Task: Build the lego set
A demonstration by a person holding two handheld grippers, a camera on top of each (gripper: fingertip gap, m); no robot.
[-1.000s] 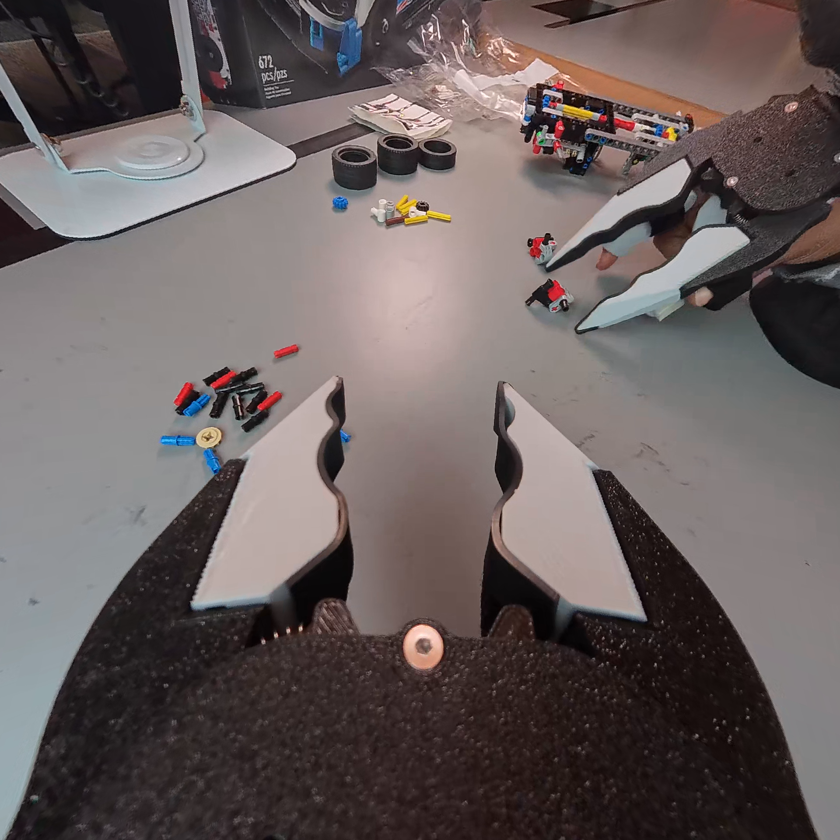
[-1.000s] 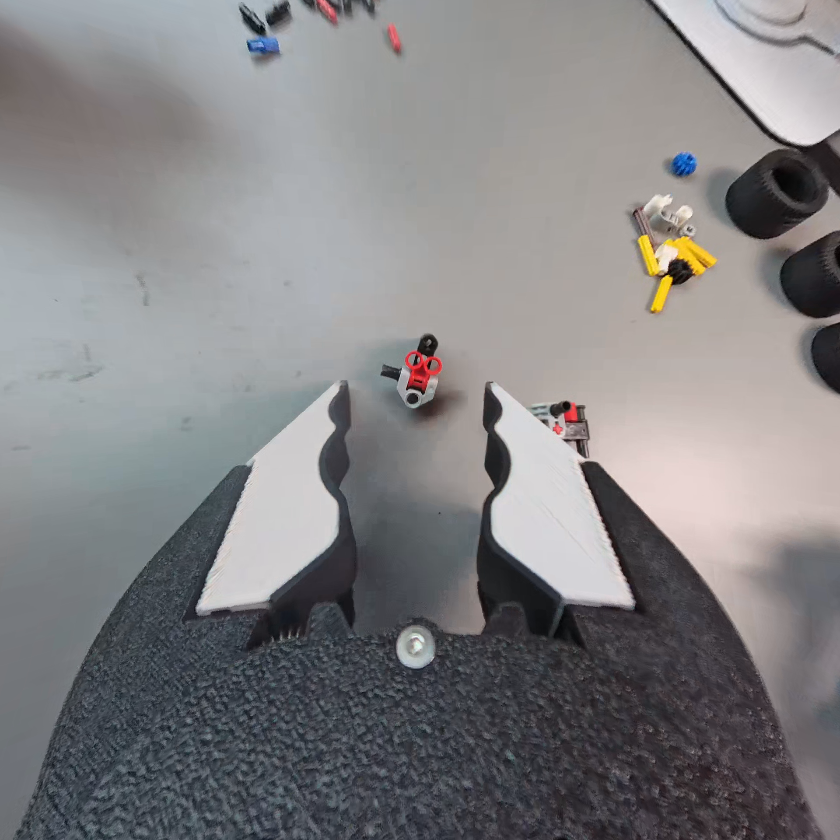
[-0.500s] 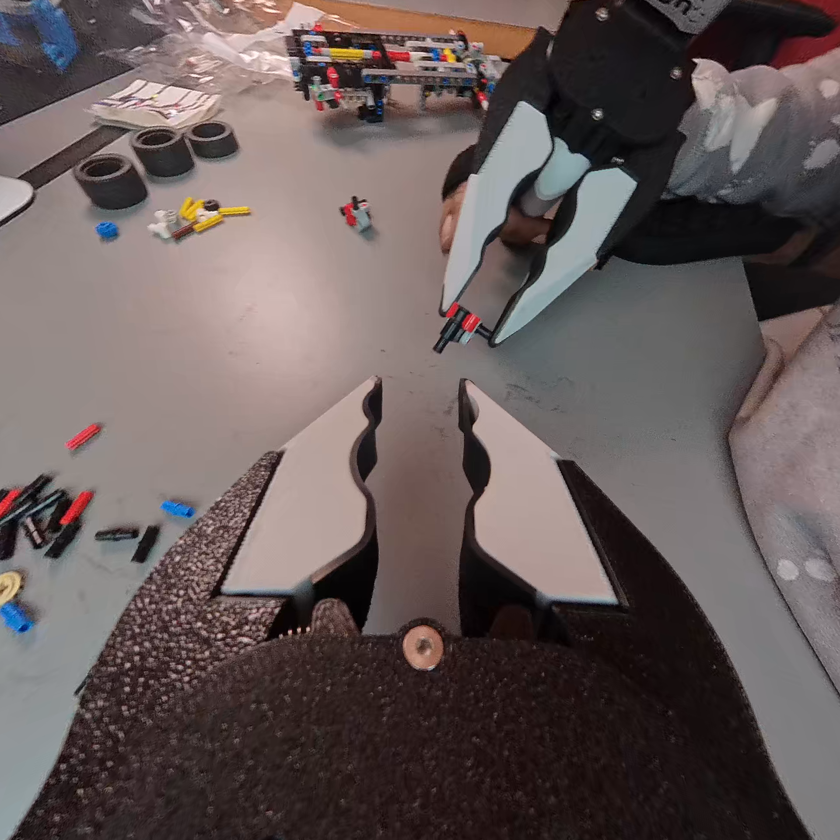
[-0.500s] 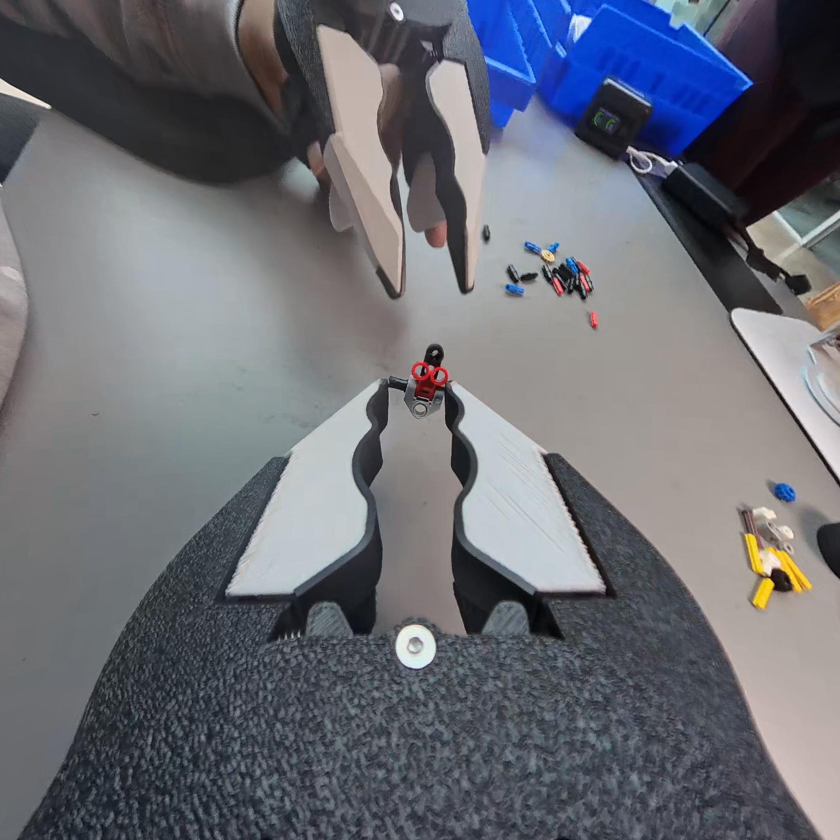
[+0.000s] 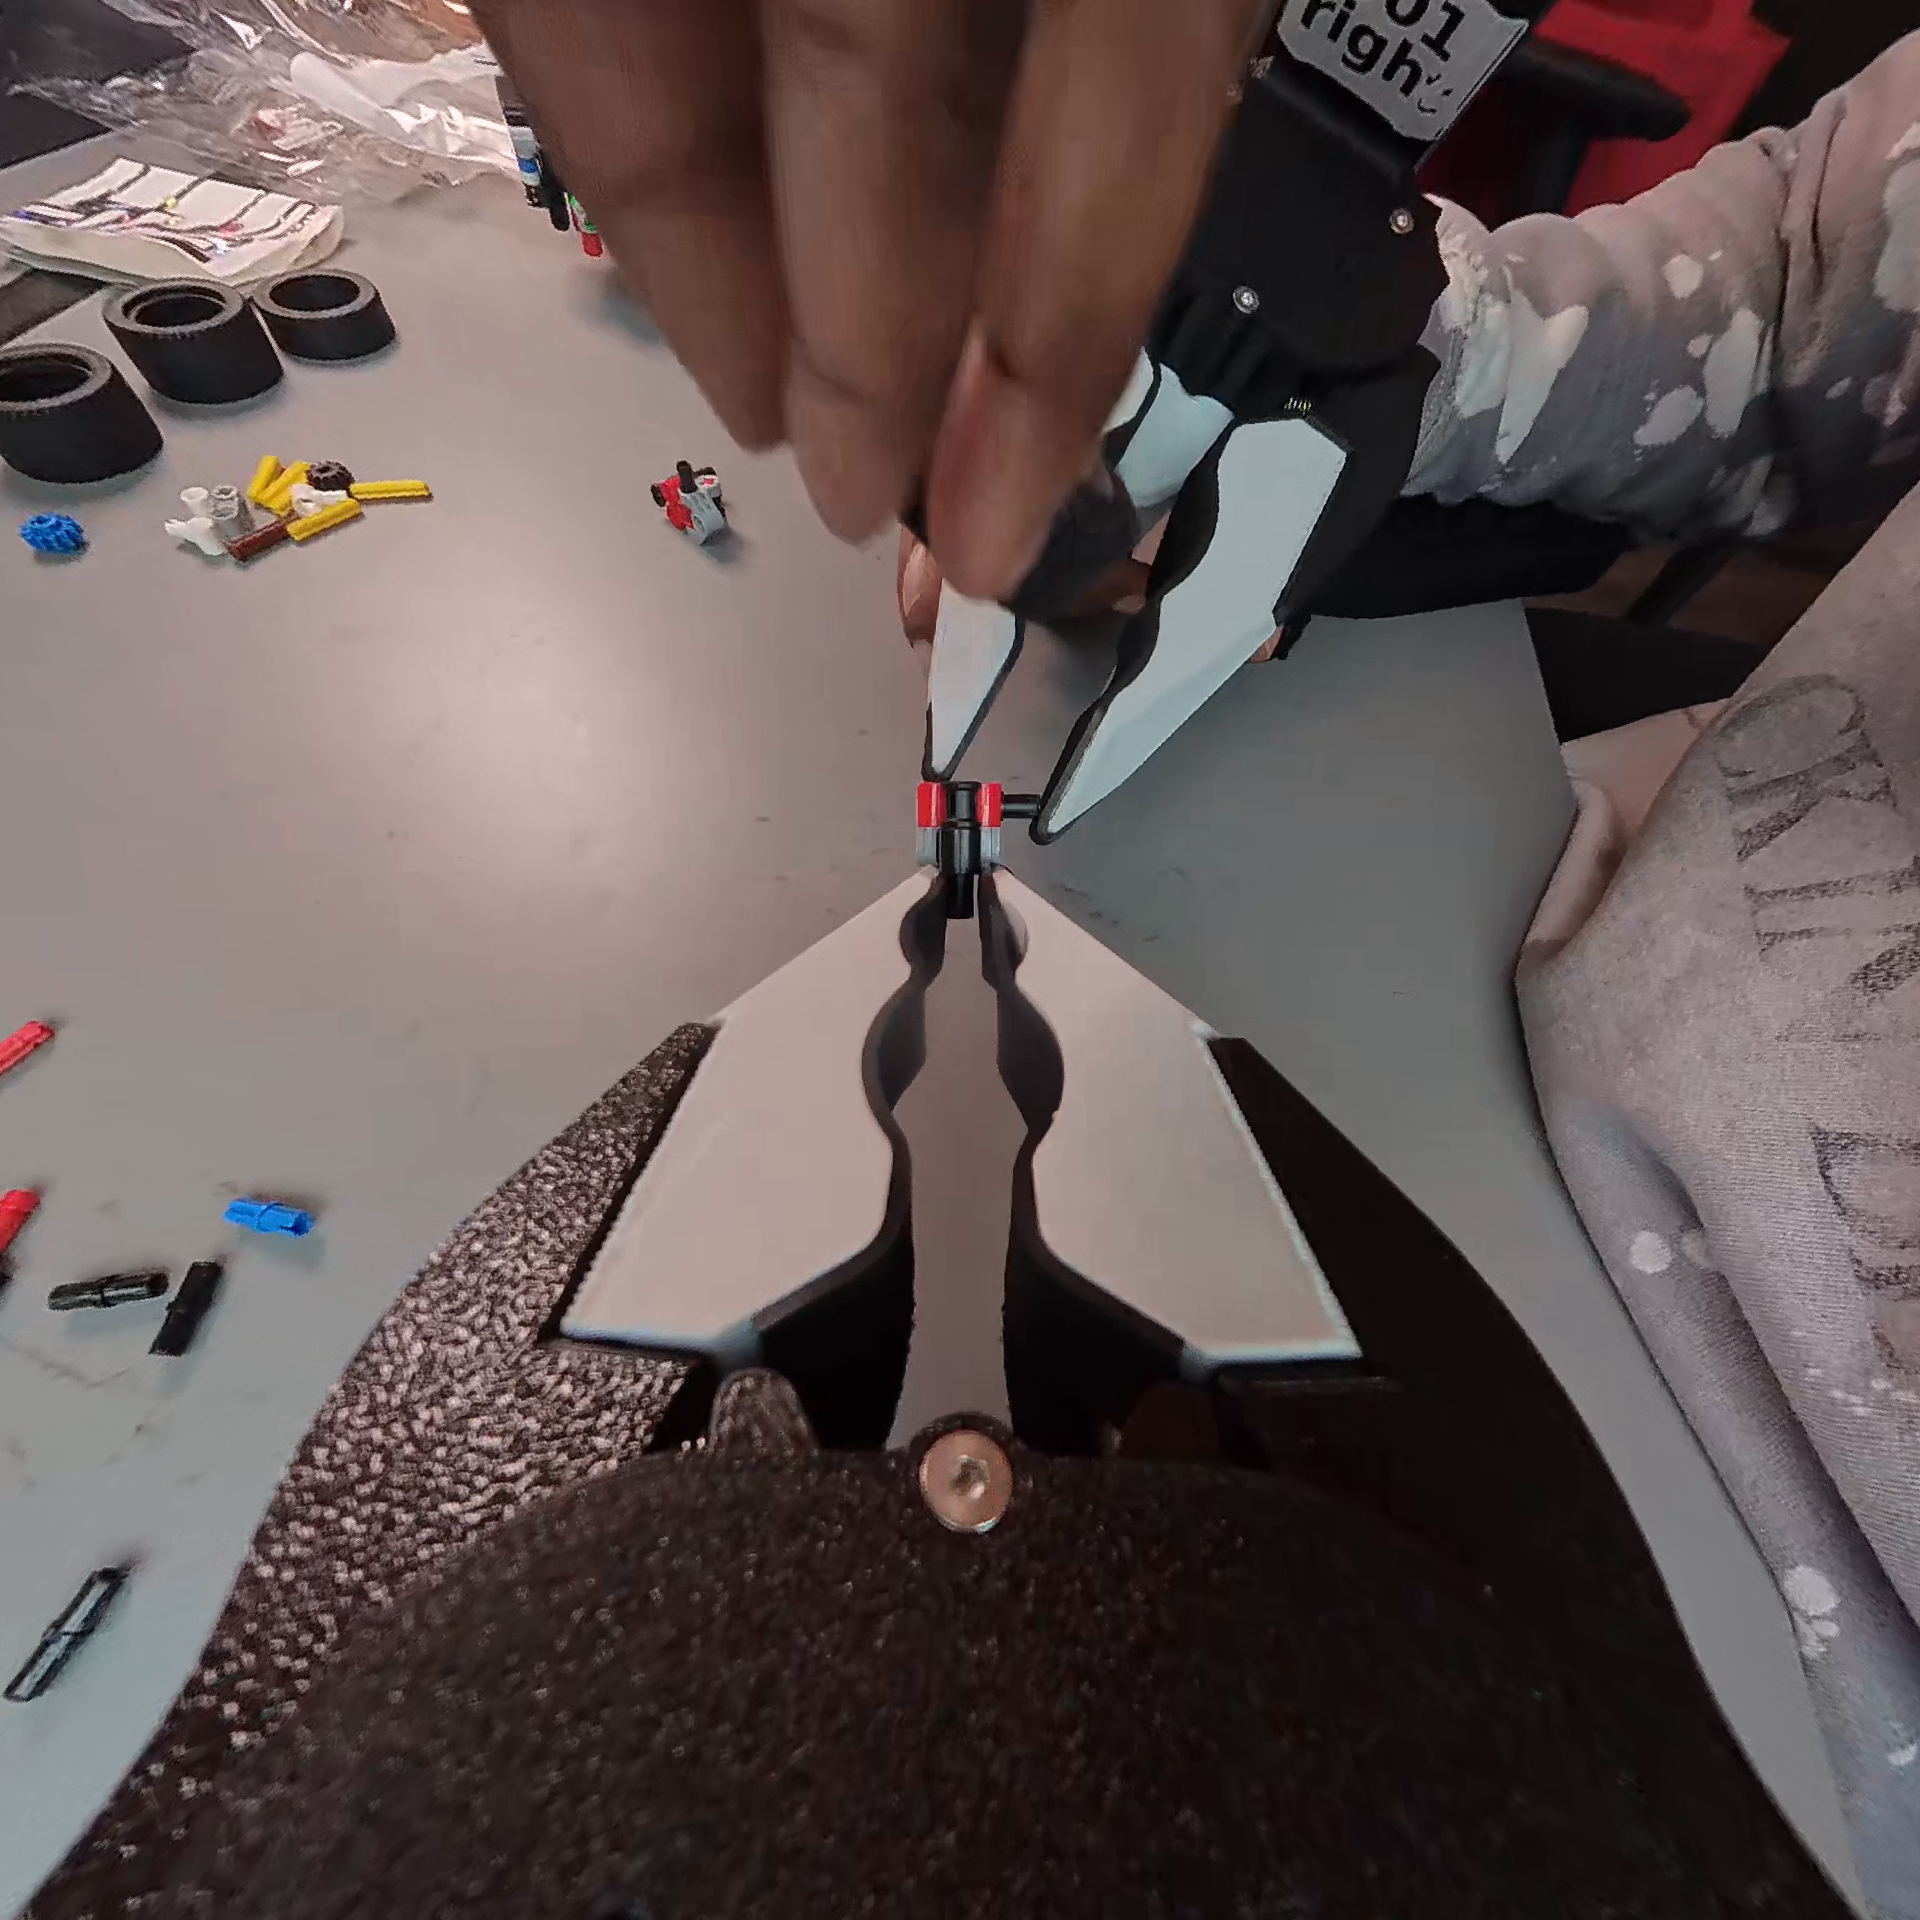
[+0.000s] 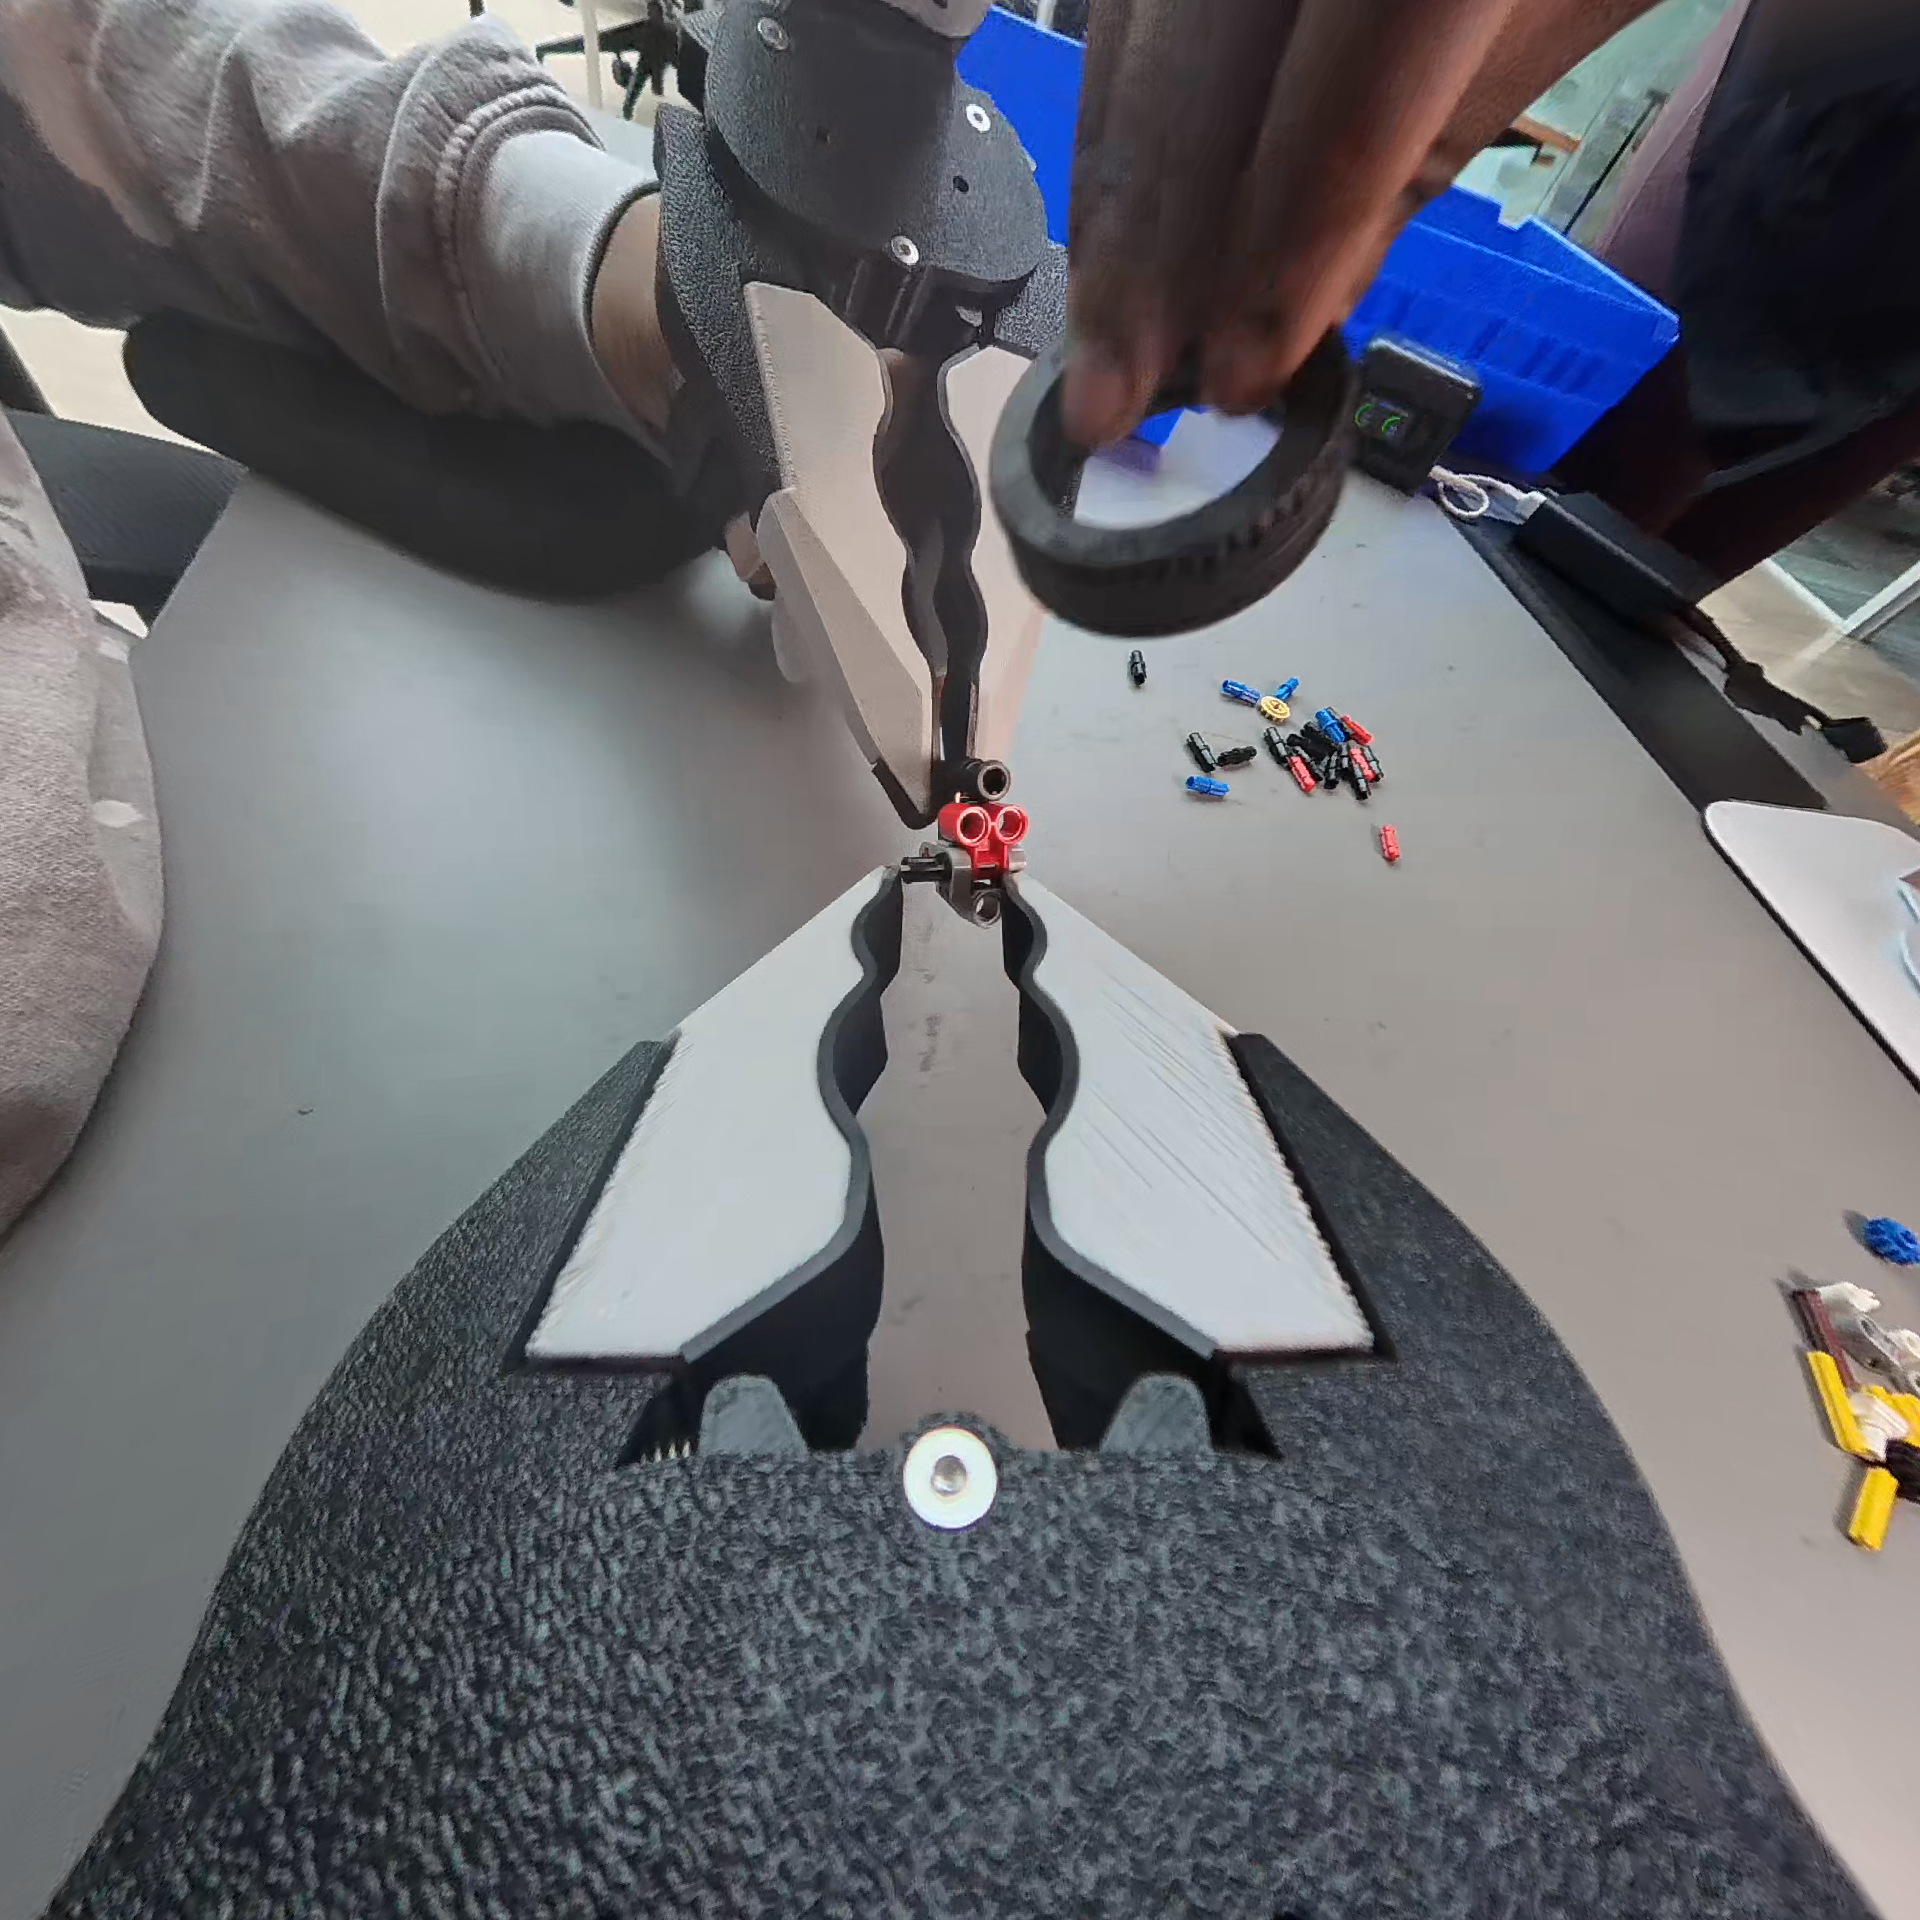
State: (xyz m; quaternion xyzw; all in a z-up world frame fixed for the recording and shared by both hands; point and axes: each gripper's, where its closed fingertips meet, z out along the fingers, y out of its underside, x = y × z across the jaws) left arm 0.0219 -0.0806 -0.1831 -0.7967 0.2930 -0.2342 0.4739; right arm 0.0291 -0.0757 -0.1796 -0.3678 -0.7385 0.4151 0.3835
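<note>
A small red, grey and black lego assembly (image 5: 961, 821) is held above the grey table (image 5: 468, 779) between both grippers. My left gripper (image 5: 961, 891) is shut on a black pin sticking out of it. My right gripper (image 6: 951, 878) is shut on its grey lower part (image 6: 979, 896), with the red piece (image 6: 982, 828) above the tips. The right gripper (image 5: 987, 800) faces me in the left wrist view, and the left gripper (image 6: 938, 792) faces me in the right wrist view. A bare hand (image 6: 1247, 177) holds a black tyre (image 6: 1174, 499) just above the grippers. It also shows blurred in the left wrist view (image 5: 883, 260).
A second small assembly (image 5: 691, 499) lies on the table. Three tyres (image 5: 197, 332), a yellow and white parts pile (image 5: 291, 499) and a blue gear (image 5: 52, 532) lie at the far left. Loose pins (image 6: 1299, 743) lie beside blue bins (image 6: 1507, 301). A white stand base (image 6: 1829, 904) is at the right. The tips of both grippers are at nearly the same place.
The two grippers have come together tip to tip. My left gripper has closed on the assembly's black pin. A hand with a tyre has come in from above.
</note>
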